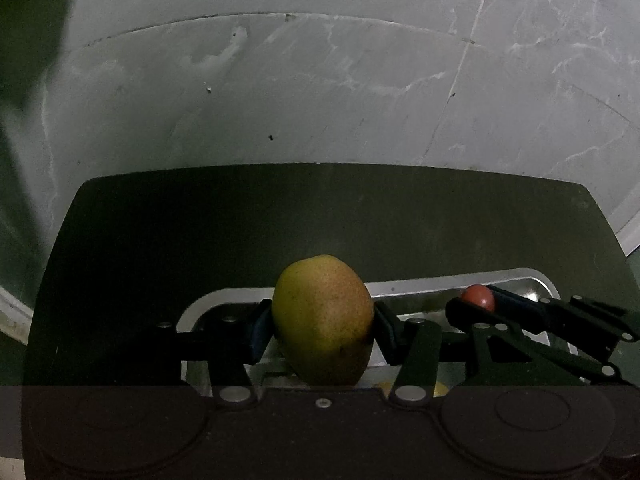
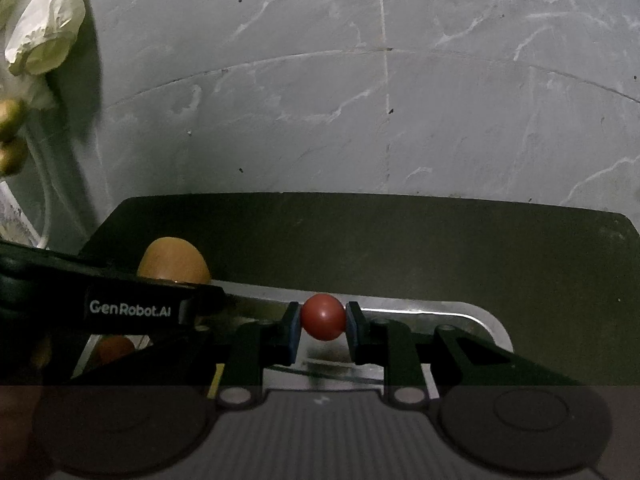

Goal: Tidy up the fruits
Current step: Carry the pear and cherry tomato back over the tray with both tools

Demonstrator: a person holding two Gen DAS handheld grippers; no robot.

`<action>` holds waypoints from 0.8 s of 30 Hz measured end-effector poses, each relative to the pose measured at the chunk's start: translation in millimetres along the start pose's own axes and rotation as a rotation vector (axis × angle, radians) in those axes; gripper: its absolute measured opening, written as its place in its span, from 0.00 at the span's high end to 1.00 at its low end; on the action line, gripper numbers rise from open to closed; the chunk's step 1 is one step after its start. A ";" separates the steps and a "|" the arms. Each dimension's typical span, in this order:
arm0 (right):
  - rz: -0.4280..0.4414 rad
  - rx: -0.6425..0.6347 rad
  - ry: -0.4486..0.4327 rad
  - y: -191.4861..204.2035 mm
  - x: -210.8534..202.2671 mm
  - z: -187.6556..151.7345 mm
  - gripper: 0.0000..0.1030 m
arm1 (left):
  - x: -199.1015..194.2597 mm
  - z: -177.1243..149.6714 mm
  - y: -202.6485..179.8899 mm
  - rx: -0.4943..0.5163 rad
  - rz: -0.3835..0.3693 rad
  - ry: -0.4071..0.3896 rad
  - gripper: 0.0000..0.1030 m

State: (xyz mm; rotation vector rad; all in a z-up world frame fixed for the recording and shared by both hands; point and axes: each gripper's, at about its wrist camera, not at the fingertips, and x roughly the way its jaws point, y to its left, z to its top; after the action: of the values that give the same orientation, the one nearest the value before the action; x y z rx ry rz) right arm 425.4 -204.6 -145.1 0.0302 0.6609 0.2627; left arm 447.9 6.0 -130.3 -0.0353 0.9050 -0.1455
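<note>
Jaws of the left gripper (image 1: 323, 326) are closed on a mango (image 1: 323, 320), held upright between the pads; those of the right gripper (image 2: 323, 330) are clamped on a small red fruit (image 2: 323, 317). Both fruits are held just above a metal tray (image 2: 472, 314) that lies beneath the jaws on a dark table (image 2: 400, 248). Placing appears to be the step in hand: each fruit is likely to be lowered and released inside the tray.

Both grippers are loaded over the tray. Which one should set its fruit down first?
Probably right. The right gripper holds the small red fruit over bare metal tray; the left gripper's mango is bulkier and would crowd the tray.
</note>
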 end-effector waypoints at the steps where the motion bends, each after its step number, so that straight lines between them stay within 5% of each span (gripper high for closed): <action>1: 0.000 0.000 0.001 0.2 -0.1 -0.7 0.75 | 1.2 0.1 -0.3 -0.001 0.001 0.002 0.47; 24: 0.001 0.000 0.019 -1.4 9.6 -7.6 0.75 | -0.9 -9.4 4.1 0.006 -0.007 0.027 0.47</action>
State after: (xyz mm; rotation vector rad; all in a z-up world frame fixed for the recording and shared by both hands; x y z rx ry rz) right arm 428.3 -204.0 -157.0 0.0278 0.6796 0.2640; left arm 440.5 10.5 -135.8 -0.0310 0.9319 -0.1557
